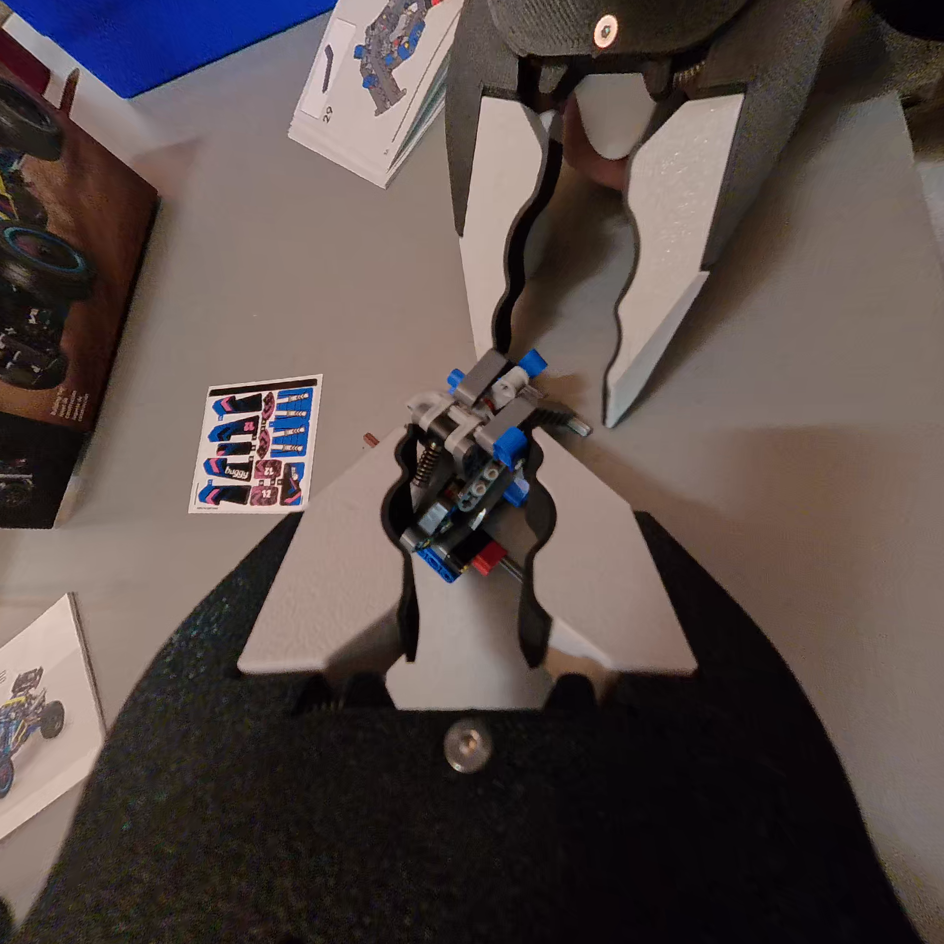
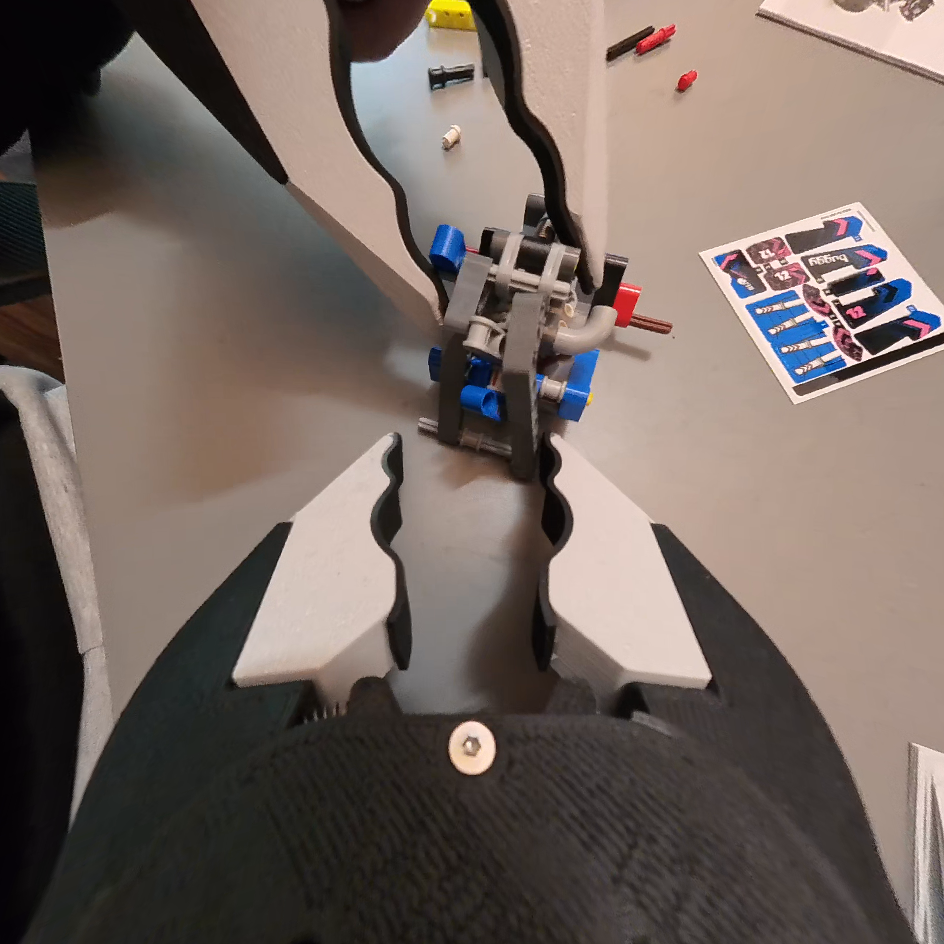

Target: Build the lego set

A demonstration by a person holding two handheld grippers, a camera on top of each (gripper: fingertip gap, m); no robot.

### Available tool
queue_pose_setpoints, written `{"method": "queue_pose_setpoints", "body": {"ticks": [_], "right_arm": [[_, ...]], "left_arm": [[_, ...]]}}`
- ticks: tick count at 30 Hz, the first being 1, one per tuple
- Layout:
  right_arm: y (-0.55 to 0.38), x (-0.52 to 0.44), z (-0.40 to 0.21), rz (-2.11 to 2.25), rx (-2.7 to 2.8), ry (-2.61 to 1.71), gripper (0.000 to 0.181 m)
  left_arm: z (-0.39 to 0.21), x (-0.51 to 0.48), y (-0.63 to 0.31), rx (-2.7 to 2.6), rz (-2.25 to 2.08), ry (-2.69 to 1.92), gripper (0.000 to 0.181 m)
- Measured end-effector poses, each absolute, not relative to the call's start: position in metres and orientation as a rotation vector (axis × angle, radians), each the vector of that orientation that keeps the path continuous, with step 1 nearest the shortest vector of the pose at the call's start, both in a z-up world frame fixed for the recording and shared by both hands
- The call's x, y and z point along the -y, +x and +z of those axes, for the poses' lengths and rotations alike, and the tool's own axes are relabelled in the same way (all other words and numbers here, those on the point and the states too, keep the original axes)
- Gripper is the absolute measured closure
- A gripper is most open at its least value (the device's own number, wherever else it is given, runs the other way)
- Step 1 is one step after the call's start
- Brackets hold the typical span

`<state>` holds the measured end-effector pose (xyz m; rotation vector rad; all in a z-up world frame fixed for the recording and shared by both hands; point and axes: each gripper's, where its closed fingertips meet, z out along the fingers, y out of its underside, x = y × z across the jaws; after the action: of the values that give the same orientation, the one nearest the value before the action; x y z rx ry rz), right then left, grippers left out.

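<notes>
A small grey, black and blue lego assembly with a spring, blue pins and a red part is held just above the grey table. My left gripper is shut on it, its wavy black pads pressing both sides. In the right wrist view the left gripper comes down from the top onto the assembly. My right gripper is open and empty. Its fingertips sit just short of the assembly's two dark grey beams. In the left wrist view it reaches in from the top.
A sticker sheet lies beside the assembly. An open instruction booklet, the set's box and a second booklet lie around. Loose parts lie beyond: a yellow brick, a black pin, a white pin, red pins. The grippers' ends are close to 4 cm from one another.
</notes>
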<state>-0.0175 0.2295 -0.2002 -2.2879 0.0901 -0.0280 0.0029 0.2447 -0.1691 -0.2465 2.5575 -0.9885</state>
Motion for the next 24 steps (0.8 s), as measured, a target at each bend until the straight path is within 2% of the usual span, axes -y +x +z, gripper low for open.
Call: {"method": "queue_pose_setpoints", "body": {"ticks": [4, 12, 15, 20, 24], "right_arm": [[-0.018, -0.23, -0.2, -0.037, -0.082, -2.286, 0.145], [-0.017, -0.219, -0.199, 0.004, -0.098, -2.281, 0.139], [-0.008, -0.21, -0.199, 0.006, -0.174, -2.273, 0.156], [-0.003, -0.214, -0.2, -0.057, -0.149, -2.285, 0.174], [-0.003, -0.218, -0.2, -0.071, -0.129, -2.286, 0.175]], "left_arm": [[-0.169, -0.246, 0.002, -2.544, -0.986, -0.272, 0.143], [-0.169, -0.247, 0.0, -2.52, -1.003, -0.291, 0.143], [-0.169, -0.248, -0.002, -2.534, -1.008, -0.285, 0.143], [-0.17, -0.247, -0.003, -2.547, -1.015, -0.291, 0.143], [-0.17, -0.246, -0.005, -2.556, -1.02, -0.293, 0.143]]}}
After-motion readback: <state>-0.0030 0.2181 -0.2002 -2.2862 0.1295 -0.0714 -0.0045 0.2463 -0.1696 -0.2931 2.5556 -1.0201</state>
